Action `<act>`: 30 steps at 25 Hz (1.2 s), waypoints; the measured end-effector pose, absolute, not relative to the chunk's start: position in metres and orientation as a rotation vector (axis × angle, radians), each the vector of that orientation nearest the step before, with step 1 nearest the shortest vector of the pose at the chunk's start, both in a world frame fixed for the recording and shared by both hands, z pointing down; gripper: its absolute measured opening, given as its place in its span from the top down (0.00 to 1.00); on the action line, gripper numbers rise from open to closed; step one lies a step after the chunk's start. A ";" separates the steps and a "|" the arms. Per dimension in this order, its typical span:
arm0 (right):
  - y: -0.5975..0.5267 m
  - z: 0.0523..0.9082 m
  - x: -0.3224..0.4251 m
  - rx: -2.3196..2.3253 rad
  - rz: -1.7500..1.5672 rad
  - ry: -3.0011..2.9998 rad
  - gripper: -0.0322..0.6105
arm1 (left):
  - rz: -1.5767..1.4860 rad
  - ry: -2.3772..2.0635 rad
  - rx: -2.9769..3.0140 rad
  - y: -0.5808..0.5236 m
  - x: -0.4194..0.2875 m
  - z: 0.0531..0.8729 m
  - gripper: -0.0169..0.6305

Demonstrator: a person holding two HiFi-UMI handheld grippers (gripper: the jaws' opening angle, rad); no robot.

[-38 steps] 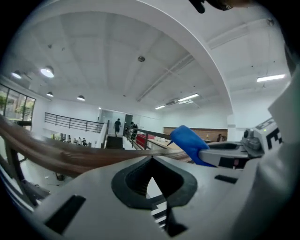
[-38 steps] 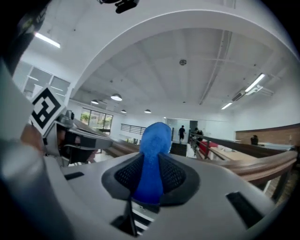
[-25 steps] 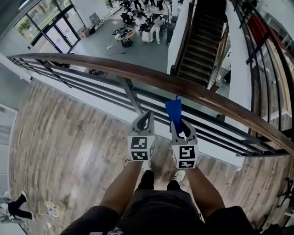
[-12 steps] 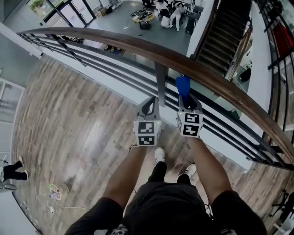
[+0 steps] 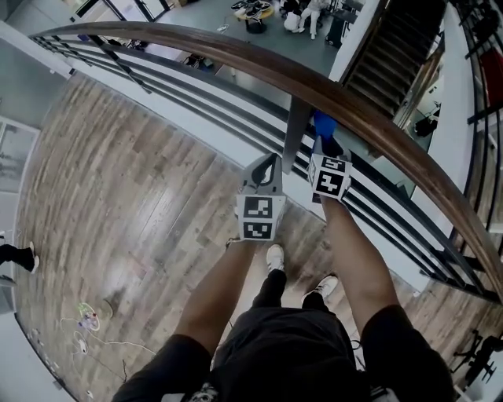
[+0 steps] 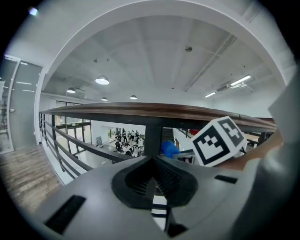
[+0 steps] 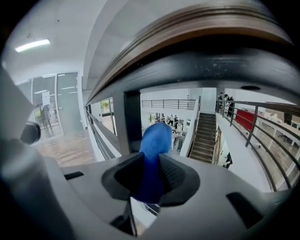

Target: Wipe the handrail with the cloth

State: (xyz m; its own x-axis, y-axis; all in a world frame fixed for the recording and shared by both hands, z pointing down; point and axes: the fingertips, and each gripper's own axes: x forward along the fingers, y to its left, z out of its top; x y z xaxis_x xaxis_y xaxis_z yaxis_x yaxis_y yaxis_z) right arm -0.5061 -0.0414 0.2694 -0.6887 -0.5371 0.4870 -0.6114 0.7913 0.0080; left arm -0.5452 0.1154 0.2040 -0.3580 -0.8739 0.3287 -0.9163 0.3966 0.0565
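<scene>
The brown wooden handrail (image 5: pixel 259 63) curves from upper left to lower right in the head view. My right gripper (image 5: pixel 324 140) is shut on a blue cloth (image 5: pixel 322 122), which sits just below the rail's near edge beside a dark post (image 5: pixel 297 129). In the right gripper view the cloth (image 7: pixel 152 154) stands up between the jaws, with the handrail (image 7: pixel 187 42) close overhead. My left gripper (image 5: pixel 266 166) is shut and holds nothing, lower and left of the right one, short of the rail. From the left gripper view the handrail (image 6: pixel 154 110) runs across ahead, and the cloth (image 6: pixel 168 149) shows beside the post.
Dark horizontal bars (image 5: pixel 196 98) run under the handrail. Beyond them is an open drop to a lower floor with several people (image 5: pixel 302 12) and a staircase (image 5: pixel 401 47). Wood flooring (image 5: pixel 118 204) lies on my side, with my feet (image 5: pixel 275 257) near the railing base.
Both grippers have moved up and forward toward the handrail. The right one has carried the cloth close under the rail's near edge by the post.
</scene>
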 end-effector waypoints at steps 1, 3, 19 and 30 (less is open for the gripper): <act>-0.046 0.271 -0.511 0.863 0.203 -2.504 0.80 | 0.200 -2.349 1.559 0.117 -0.547 0.206 0.97; -0.054 0.277 -0.517 0.866 0.199 -2.484 0.80 | 0.196 -2.348 1.542 0.123 -0.550 0.211 0.97; -0.054 0.294 -0.514 0.899 0.223 -2.402 0.80 | 0.170 -2.253 1.564 0.121 -0.523 0.225 0.97; -0.069 0.292 -0.462 0.981 0.233 -2.382 0.80 | 0.166 -2.162 1.624 0.096 -0.487 0.234 0.97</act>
State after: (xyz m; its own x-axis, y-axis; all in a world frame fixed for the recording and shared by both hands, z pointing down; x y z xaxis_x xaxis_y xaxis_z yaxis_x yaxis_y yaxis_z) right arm -0.4622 -0.0694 0.2922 -0.5838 -0.5989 0.5482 -0.6936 0.7189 0.0466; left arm -0.4867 0.0965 0.2339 -0.2225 -0.8872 0.4042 -0.9385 0.3072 0.1576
